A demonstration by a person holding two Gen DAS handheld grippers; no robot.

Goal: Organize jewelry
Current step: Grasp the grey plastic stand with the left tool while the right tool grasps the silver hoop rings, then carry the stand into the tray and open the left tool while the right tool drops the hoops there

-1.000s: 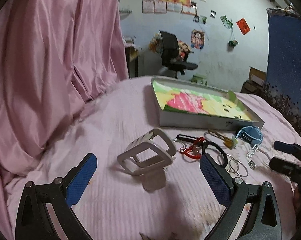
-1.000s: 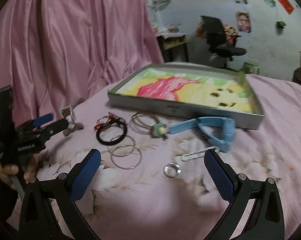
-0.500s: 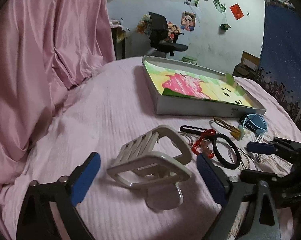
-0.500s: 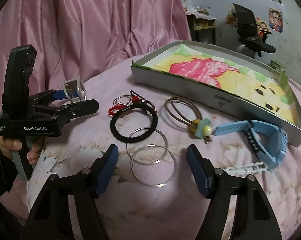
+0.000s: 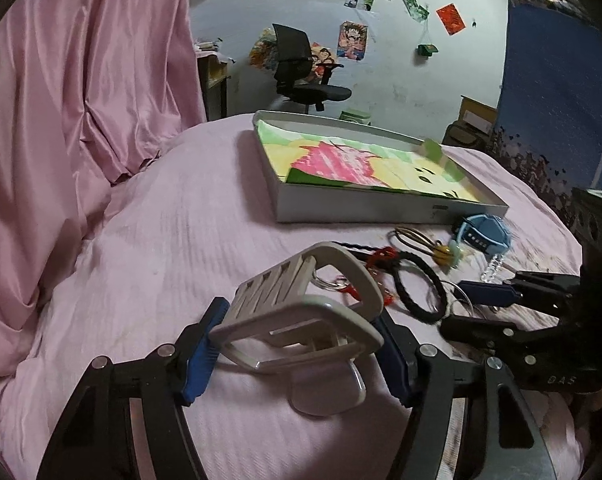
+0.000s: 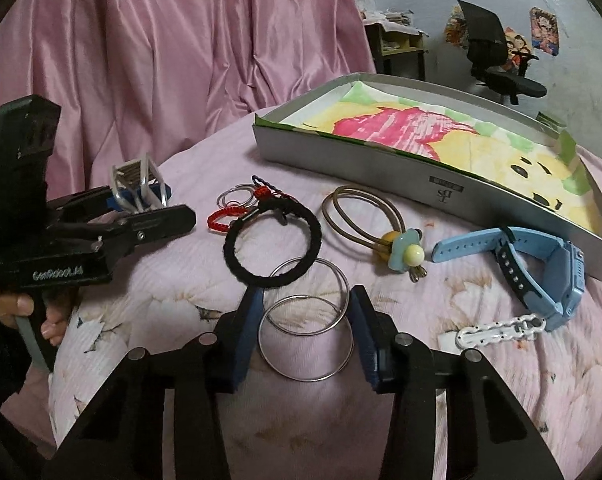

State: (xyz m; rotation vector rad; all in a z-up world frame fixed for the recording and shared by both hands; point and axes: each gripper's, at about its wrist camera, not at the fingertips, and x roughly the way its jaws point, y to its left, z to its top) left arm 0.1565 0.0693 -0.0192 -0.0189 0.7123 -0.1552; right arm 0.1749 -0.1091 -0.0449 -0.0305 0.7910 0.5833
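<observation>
In the left wrist view my left gripper is shut on a beige hair claw clip, held just above the pink bedspread. The right wrist view shows that gripper and clip at the far left. My right gripper has its pads against both sides of the nearer of two silver bangles, which lie flat and overlap. A black bracelet, a red cord bracelet, gold hair ties, a blue watch and a white chain lie around them.
A shallow grey box with a colourful picture inside lies at the back of the bed. It also shows in the left wrist view as the grey box. Pink drapes hang on the left. An office chair stands far behind.
My left gripper closed on the hair claw clip. My right gripper moved left over the silver bangles and narrowed from wide open until its pads meet the nearer bangle.
</observation>
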